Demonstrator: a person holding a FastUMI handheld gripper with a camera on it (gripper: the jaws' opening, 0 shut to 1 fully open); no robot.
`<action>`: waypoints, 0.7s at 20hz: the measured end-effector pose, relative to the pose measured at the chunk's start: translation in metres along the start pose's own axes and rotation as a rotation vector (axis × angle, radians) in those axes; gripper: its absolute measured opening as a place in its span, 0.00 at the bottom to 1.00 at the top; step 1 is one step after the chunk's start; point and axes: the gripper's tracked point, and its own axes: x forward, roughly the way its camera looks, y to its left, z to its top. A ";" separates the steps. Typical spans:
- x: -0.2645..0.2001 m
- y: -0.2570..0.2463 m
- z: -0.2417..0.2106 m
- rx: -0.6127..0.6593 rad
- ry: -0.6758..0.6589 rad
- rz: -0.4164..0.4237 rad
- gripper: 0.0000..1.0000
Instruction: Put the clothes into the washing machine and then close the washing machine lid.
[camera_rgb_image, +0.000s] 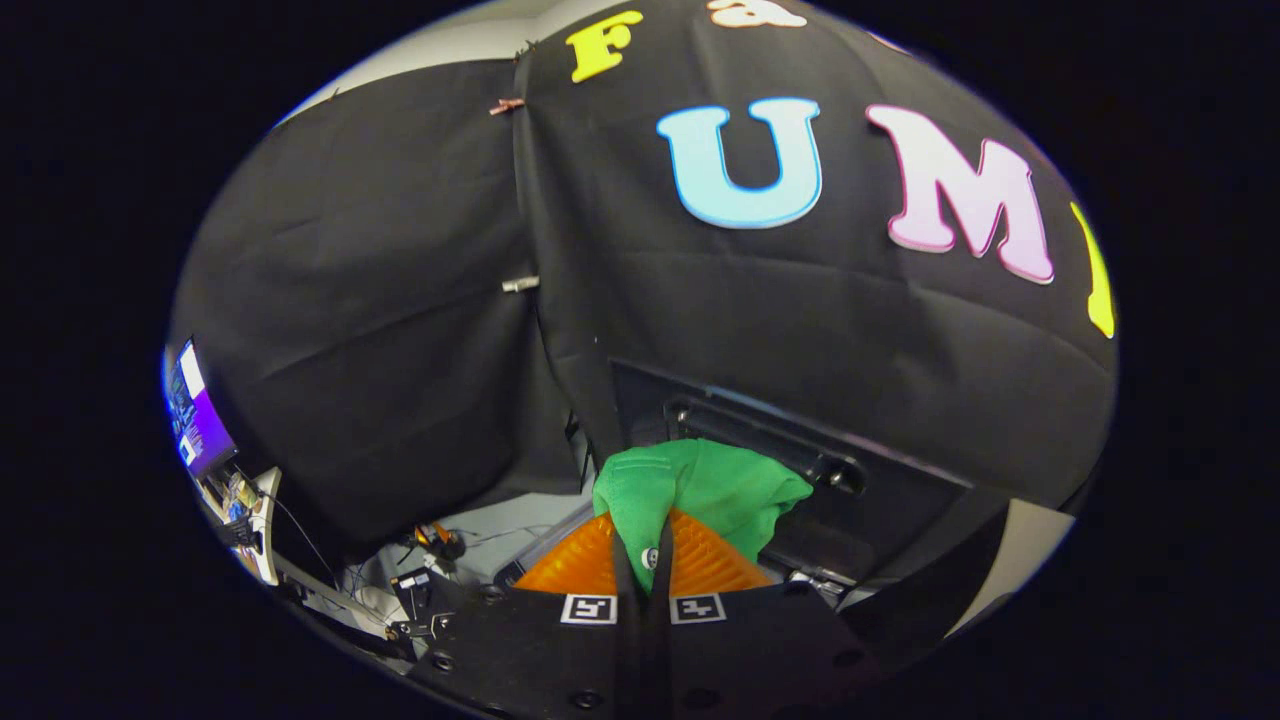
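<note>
Cloth, black and creased, hung as the booth wall behind everything we saw, one sheet overlapping another along a vertical seam held by small clips. Off to the left, low down, a lit screen glowed purple and white above a clutter of cables and small gear on a pale surface, too small for us to sort out.

Beyond the tongs we made out a dark, boxy frame with a black panel and a round fitting at its right end. It may have been part of the washing machine, but we could not tell whether its lid stood open or what lay inside.

We saw the tongs closed on the green garment. Both orange ribbed fingers pressed against it from either side, with almost no gap between them. The fabric bunched up above the fingertips and spilled forward and to the right, while a narrow strip of it ran down between the pads. The garment hung in front of the dark frame, held clear of it.
</note>
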 end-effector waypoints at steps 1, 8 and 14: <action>0.011 -0.004 -0.013 0.007 0.052 -0.001 0.05; 0.046 -0.031 -0.063 0.022 0.241 -0.053 0.05; 0.047 -0.027 -0.057 0.101 0.232 -0.016 1.00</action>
